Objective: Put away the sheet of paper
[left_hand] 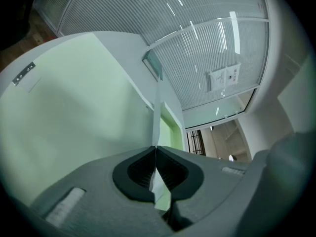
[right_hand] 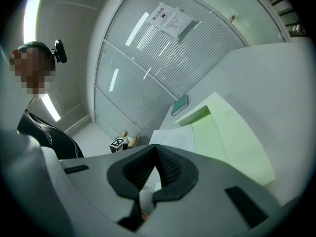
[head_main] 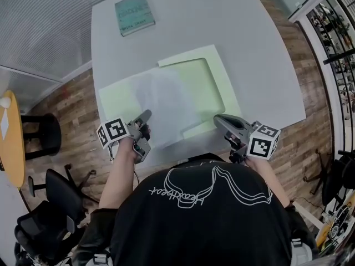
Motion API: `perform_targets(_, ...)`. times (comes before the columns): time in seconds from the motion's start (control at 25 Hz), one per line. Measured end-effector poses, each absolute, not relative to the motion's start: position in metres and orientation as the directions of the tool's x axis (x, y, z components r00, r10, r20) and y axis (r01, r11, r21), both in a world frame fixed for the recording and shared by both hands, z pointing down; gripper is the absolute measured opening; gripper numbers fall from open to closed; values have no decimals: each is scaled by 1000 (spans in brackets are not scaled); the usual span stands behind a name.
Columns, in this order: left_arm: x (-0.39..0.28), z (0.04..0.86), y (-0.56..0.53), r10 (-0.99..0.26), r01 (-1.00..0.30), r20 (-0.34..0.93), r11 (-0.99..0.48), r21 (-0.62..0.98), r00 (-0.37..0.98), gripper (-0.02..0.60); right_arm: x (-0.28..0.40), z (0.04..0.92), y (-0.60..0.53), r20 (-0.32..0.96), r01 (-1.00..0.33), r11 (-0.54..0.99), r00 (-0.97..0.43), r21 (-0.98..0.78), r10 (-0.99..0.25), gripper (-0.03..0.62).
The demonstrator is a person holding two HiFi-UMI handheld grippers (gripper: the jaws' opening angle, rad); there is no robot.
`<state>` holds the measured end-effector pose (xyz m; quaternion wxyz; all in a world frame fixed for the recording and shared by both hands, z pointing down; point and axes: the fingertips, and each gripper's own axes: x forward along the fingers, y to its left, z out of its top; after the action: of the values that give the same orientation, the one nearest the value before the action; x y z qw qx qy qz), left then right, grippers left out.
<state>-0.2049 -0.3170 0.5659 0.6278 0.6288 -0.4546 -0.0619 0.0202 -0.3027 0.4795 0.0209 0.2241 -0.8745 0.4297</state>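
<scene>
A white sheet of paper (head_main: 166, 101) lies over an open pale green folder (head_main: 216, 76) on the white table (head_main: 249, 37). My left gripper (head_main: 147, 115) is shut on the sheet's near left edge. In the left gripper view the sheet (left_hand: 157, 112) rises edge-on from the closed jaws (left_hand: 157, 149), with the folder (left_hand: 74, 107) to its left. My right gripper (head_main: 217, 118) is at the sheet's near right corner, over the folder's front edge. In its own view the jaws (right_hand: 155, 149) are closed with a white strip pinched between them. The sheet (right_hand: 175, 138) and folder (right_hand: 232, 137) lie just beyond.
A teal book (head_main: 134, 14) lies at the table's far left corner. Black office chairs (head_main: 55, 204) and a stool (head_main: 41, 134) stand on the wooden floor at the left, beside a yellow table (head_main: 8, 137). Ribbed glass walls enclose the back.
</scene>
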Motion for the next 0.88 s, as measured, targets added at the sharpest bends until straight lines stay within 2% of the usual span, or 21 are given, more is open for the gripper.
perform_targets(0.88, -154, 593, -353, -573, -513, 530, 211, 832, 625, 12, 48, 488, -321, 235, -435, 488, -877, -757, -418, 9)
